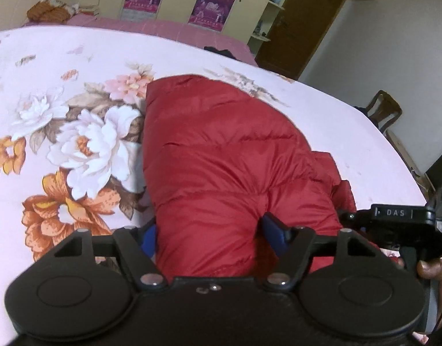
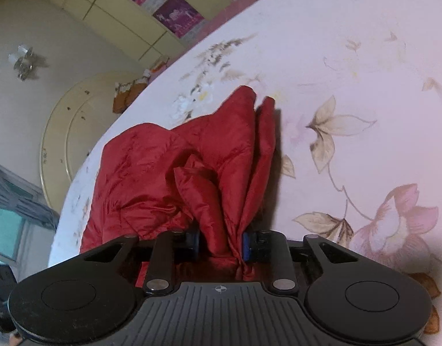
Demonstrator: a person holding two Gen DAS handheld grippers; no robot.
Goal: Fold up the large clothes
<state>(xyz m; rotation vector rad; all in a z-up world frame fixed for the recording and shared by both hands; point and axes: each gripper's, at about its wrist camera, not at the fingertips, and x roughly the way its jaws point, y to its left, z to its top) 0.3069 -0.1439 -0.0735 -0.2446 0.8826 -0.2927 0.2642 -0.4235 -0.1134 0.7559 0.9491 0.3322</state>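
A red puffer jacket (image 1: 221, 155) lies on a bed with a pink floral sheet (image 1: 62, 66). My left gripper (image 1: 212, 233) has its blue-padded jaws around a thick fold of the jacket at the near edge, pressing into it. In the right wrist view the jacket (image 2: 163, 173) is bunched and lifted, and my right gripper (image 2: 221, 245) is shut on a gathered fold of it. The right gripper's body also shows at the right edge of the left wrist view (image 1: 399, 216), held by a hand.
The floral sheet (image 2: 365, 86) spreads wide around the jacket. A yellow wardrobe with purple posters (image 1: 209, 5) stands behind the bed. A wooden chair (image 1: 385, 109) and a brown door (image 1: 304, 23) are at the right. A pillow (image 1: 48, 11) lies at the far left.
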